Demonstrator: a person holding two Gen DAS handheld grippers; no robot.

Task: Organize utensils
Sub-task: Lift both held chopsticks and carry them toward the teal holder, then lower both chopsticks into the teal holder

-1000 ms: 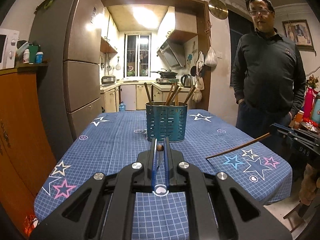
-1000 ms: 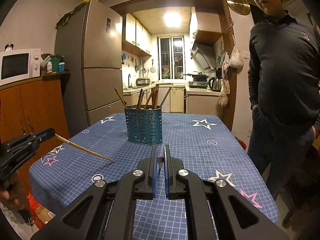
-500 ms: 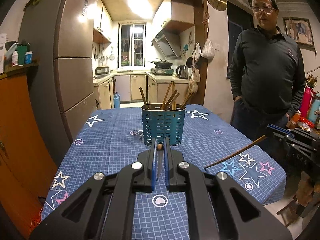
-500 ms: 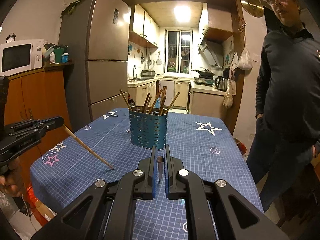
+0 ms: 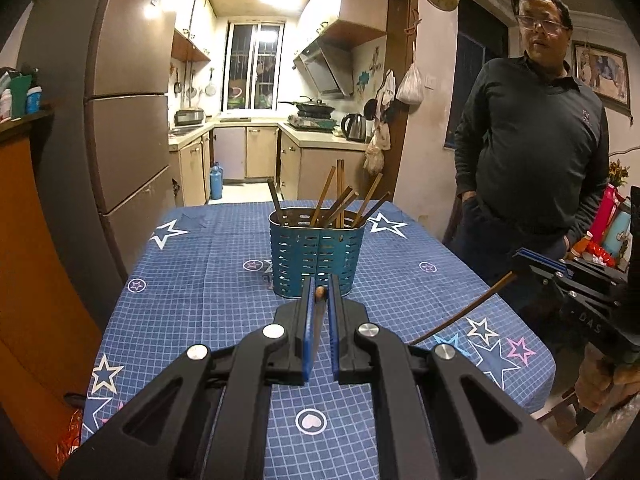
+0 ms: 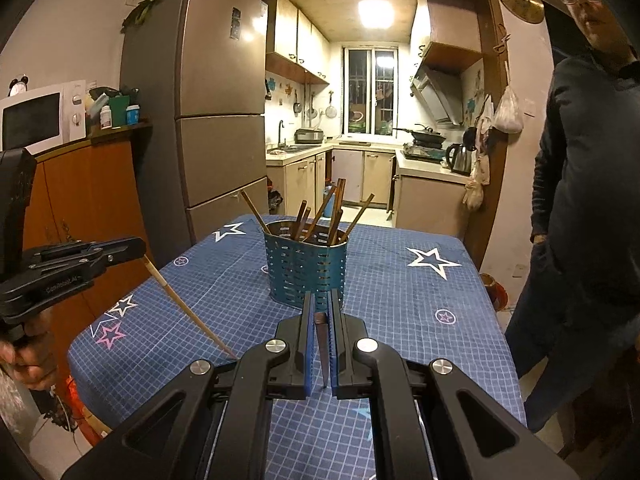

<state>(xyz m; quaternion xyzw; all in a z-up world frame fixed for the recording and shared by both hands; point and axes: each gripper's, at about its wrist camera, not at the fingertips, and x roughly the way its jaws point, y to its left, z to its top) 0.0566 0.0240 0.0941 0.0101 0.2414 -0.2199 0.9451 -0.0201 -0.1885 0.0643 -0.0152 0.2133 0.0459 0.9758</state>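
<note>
A teal perforated utensil holder [image 5: 318,254] [image 6: 306,270] stands mid-table on the blue star-patterned cloth [image 5: 208,280], with several brown chopsticks upright in it. My left gripper [image 5: 319,285] is shut on a light wooden chopstick [image 6: 188,312] that slants down toward the cloth; only its end shows between the fingers in the left wrist view. My right gripper [image 6: 319,301] is shut on a dark chopstick [image 6: 322,346], seen slanting down to the left as a chopstick [image 5: 460,314] in the left wrist view. Both grippers hover in front of the holder, the left gripper [image 6: 136,246] on its left and the right gripper [image 5: 520,258] on its right.
A person in a dark sweater [image 5: 532,152] stands at the table's right side. A tall fridge [image 6: 216,120] and a wooden cabinet [image 6: 92,200] with a microwave [image 6: 36,118] line the left. The kitchen lies behind the far table edge.
Both grippers have risen with their chopsticks and come a little nearer the holder, so its open top now shows. Both stay shut.
</note>
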